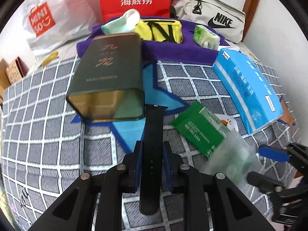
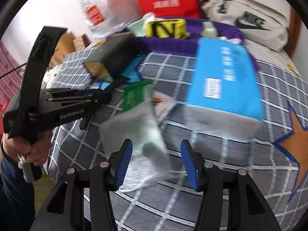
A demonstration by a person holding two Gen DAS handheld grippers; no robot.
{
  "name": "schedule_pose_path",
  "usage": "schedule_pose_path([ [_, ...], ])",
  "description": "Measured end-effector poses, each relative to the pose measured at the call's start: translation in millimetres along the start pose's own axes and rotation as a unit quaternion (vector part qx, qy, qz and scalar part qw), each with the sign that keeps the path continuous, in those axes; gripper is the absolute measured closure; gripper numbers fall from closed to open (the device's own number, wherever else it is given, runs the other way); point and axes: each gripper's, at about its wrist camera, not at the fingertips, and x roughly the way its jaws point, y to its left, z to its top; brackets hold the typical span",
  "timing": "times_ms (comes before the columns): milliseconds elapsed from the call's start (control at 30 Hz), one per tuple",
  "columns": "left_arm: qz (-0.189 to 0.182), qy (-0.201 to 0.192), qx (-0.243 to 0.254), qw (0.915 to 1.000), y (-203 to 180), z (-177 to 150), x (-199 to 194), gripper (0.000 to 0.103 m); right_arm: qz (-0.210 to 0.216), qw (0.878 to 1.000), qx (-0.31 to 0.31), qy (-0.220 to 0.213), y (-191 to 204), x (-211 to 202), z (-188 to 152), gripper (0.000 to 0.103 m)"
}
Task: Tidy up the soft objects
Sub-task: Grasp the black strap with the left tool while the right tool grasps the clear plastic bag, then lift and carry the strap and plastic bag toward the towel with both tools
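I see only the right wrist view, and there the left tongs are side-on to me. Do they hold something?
Observer: Yes. The left tongs are shut on a black watch strap.
Operator: How does the dark tin lie?
Observer: On its side, open end toward the left camera; nothing shows inside.
Operator: The thing right of the yellow pouch is blurred for me.
Observer: It is a small green tissue pack on the purple mat.
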Motion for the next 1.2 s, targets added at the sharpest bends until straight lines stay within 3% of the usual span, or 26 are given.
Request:
schedule_pose_path([
  [167, -0.01, -0.003, -0.005, 0.9999, 3, -7, -7, 0.083, -0.019, 0.998, -0.044, 0.033, 21, 23, -1, 0.049],
  [267, -0.005, -0.003, 0.001, 1.0, 0, -8, -6, 0.083, -0.038, 0.997, -0.065, 0.026, 28, 24, -5, 0.05],
  [300, -0.005, -0.002, 0.0, 1.0, 0, -8, -5, 0.083, -0.042, 0.996, -0.069, 0.023, 28, 23, -7, 0.058],
  [333, -0.004, 0.0, 0.0, 1.0, -1, -8, -4, 0.083, -0.045, 0.996, -0.07, 0.021, 27, 21, -9, 0.074],
  [400, -0.004, 0.003, -0.001, 1.0, 0, -10, -2, 0.083, -0.054, 0.996, -0.062, 0.022, 22, 17, -11, 0.091],
  [467, -0.006, 0.002, -0.005, 1.0, 0, -11, -2, 0.083, -0.05, 0.997, -0.051, 0.02, 15, 9, -13, 0.096],
  [633, -0.009, -0.001, -0.008, 0.9999, 1, -15, -7, 0.083, -0.074, 0.996, -0.044, 0.0, 2, -16, -20, 0.098],
  [800, -0.013, -0.009, -0.009, 0.9998, 0, -17, -14, 0.083, -0.061, 0.998, -0.013, -0.018, -10, -32, -23, 0.099],
  [1200, -0.03, -0.045, -0.003, 0.9985, -3, -18, -55, 0.083, -0.053, 0.996, -0.022, -0.064, 12, -60, -13, 0.1],
])
